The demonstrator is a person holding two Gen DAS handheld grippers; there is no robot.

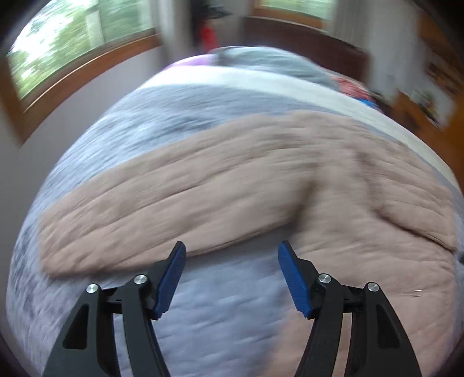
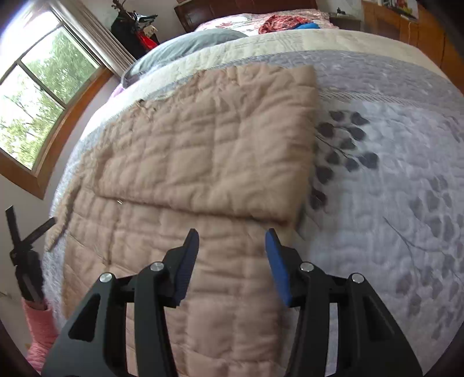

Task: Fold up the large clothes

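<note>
I hold my left gripper (image 1: 232,252) low over the bed, pointing across it, fingers (image 1: 172,278) spread wide with nothing between them. The view from it is smeared with blur. Beyond its tips lies one tan quilted garment (image 1: 246,191), and a long sleeve-like part of it reaches toward the left of that view. The tips sit just short of the garment's near edge, above the grey-lilac bedspread (image 1: 220,313).

My right gripper (image 2: 232,243) hangs above the same garment (image 2: 203,150), tilted downward, its fingers (image 2: 277,266) also parted and holding nothing. From here I see one panel of the garment folded over onto the lower layer, its fold edge running across just ahead of my tips. The garment lies flat on the bedspread (image 2: 391,203), which shows dark leaf sprigs to the right.

At the far left of the right view, my left gripper (image 2: 24,246) shows past the bed's edge, with my pink sleeve (image 2: 39,327) below it.

One grey pillow (image 2: 188,43) lies at the head of the bed, with one red patterned cloth (image 2: 282,23) beyond. One window (image 2: 37,95) is on the left wall.
</note>
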